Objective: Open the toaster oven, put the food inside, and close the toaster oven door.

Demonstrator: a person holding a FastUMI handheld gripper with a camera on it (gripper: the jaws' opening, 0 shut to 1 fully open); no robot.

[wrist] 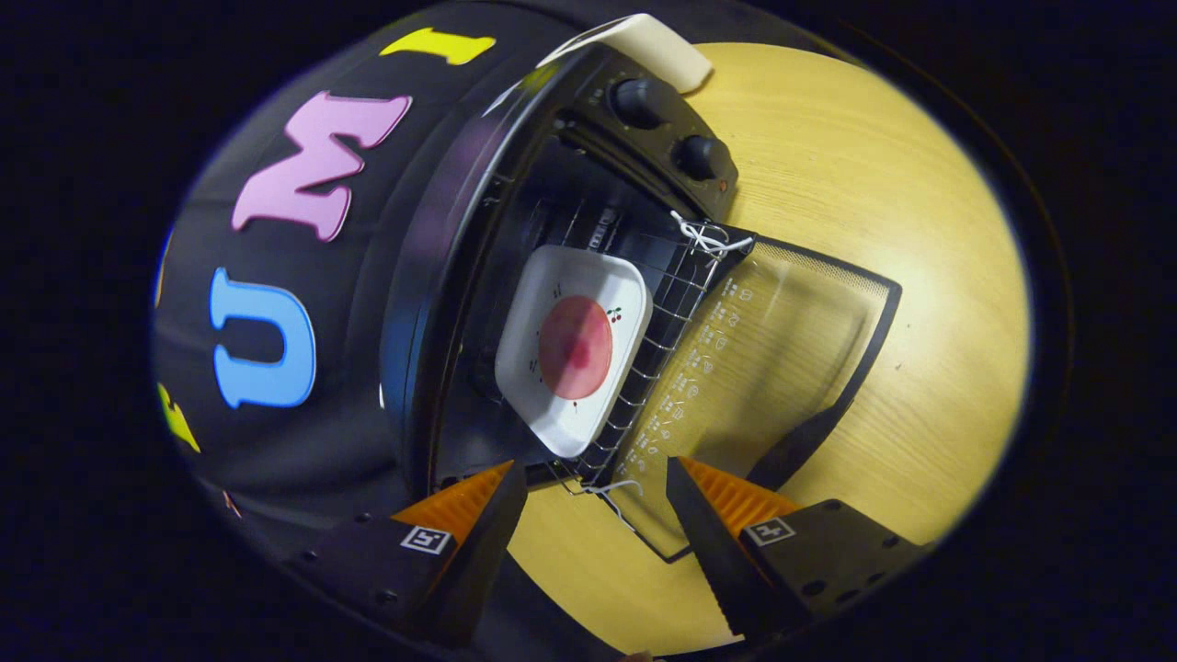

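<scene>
while the tool (598, 496) gapes empty, one plate (575, 349) sits inside one toaster oven (515, 184), door (782, 368) down.

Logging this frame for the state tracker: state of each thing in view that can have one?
toaster oven: open, cavity exposed
glass door: swung fully down, lying flat over the wooden table
wire rack: inside the oven, carrying the plate
white square plate: on the rack, round pink food on it
two knobs: positions unreadable
gripper: open, holding nothing, fingers just short of the rack's front edge
</scene>
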